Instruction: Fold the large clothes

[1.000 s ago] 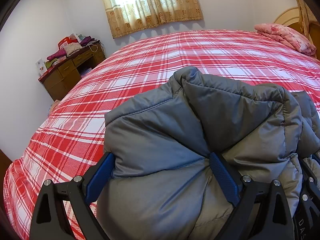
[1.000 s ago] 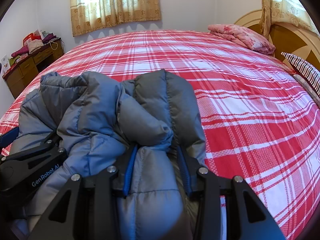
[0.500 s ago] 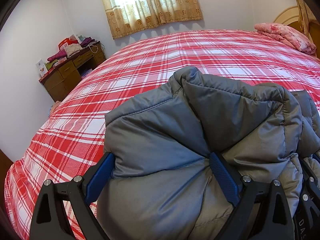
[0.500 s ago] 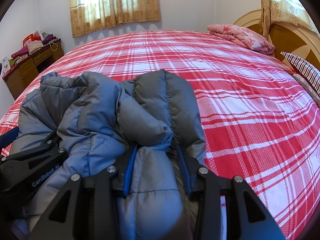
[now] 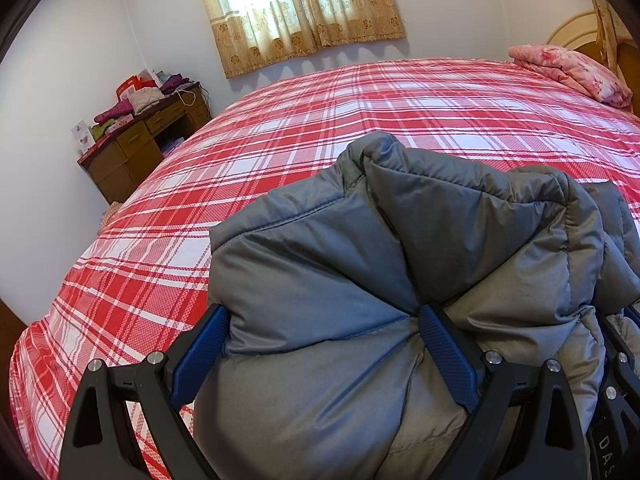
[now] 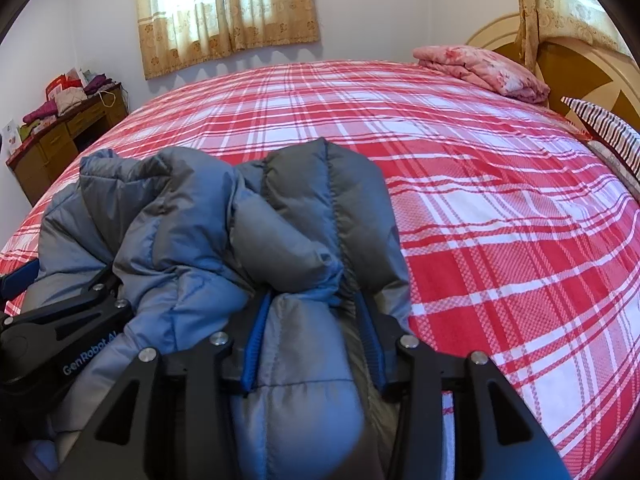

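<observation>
A grey-blue puffer jacket (image 5: 360, 264) lies bunched at the near edge of the bed, and both grippers hold it. My left gripper (image 5: 324, 320) is shut on a thick roll of the padding, its blue pads pressed into both sides. In the right wrist view the jacket (image 6: 192, 216) fills the lower left, and my right gripper (image 6: 313, 316) is shut on a narrower fold of it. The left gripper's black body (image 6: 60, 340) sits close beside it on the left. The jacket's lower part is hidden under the grippers.
The bed (image 6: 500, 208) carries a red and white plaid sheet that stretches away ahead and to the right. A folded pink blanket (image 6: 484, 68) and a striped pillow (image 6: 600, 128) lie by the wooden headboard (image 6: 580, 64). A cluttered wooden desk (image 5: 148, 140) stands at the left wall.
</observation>
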